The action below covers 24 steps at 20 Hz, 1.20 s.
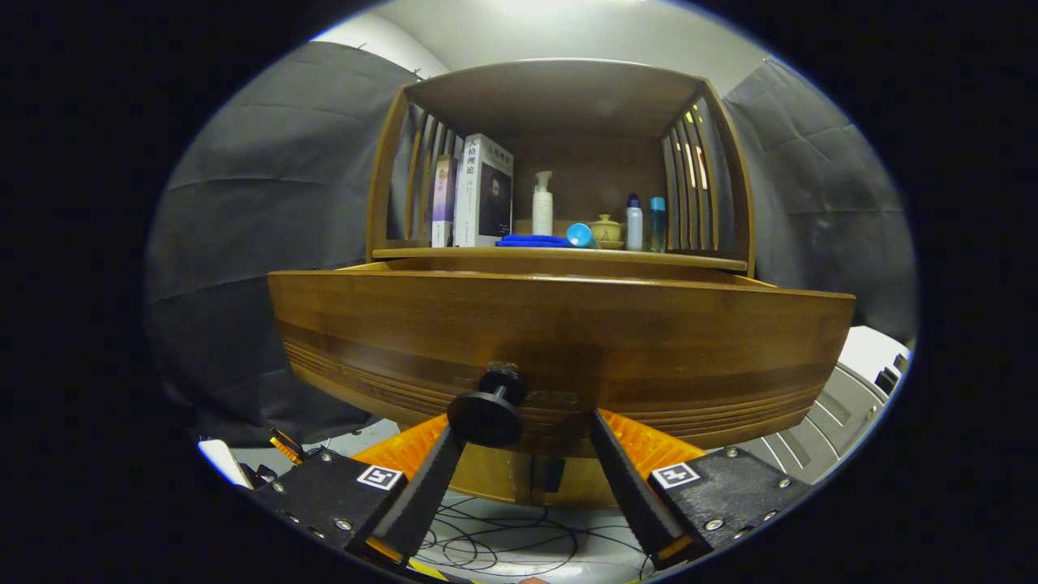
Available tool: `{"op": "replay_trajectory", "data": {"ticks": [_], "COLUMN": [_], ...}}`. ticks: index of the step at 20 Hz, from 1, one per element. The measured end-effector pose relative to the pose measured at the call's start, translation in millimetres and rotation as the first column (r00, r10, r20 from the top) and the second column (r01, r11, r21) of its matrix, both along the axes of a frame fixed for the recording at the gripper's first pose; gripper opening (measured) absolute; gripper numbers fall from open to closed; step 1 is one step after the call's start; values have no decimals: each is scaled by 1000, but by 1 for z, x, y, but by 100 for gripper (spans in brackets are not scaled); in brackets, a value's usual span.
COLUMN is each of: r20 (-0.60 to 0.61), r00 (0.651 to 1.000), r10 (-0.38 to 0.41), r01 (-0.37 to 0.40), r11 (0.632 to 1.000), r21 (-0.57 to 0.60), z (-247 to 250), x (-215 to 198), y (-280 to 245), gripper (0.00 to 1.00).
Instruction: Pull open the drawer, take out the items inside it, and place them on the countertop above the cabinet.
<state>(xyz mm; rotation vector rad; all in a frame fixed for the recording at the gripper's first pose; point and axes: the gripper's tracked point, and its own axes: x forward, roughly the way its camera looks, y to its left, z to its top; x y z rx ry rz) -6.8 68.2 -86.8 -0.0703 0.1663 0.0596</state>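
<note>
The drawer (559, 341) stands pulled partly out from the wooden cabinet, its front panel close ahead of the gripper (539, 442). The fingers are spread wide, gripping nothing; the round black knob (486, 414) sits at the left fingertip, probably because it served as the pull point. Whatever lies inside the drawer is hidden behind its front. Above, the shelf (559, 255) carries books (482, 193), a blue cloth (534, 241) and bottles (542, 204)

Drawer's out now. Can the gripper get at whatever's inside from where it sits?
Probably not yet: the open gripper sits low by the knob, and the drawer front stands between it and the inside. It must rise over first.
</note>
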Motion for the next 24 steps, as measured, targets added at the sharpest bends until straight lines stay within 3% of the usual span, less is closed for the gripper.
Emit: {"op": "replay_trajectory", "data": {"ticks": [15, 24], "r20": [21, 36], "r00": [997, 996], "r10": [-70, -77], "r01": [70, 78], "r11": [997, 996], "r21": [-25, -32], "z": [5, 15], "x": [28, 73], "y": [-5, -5], "gripper": [95, 95]}}
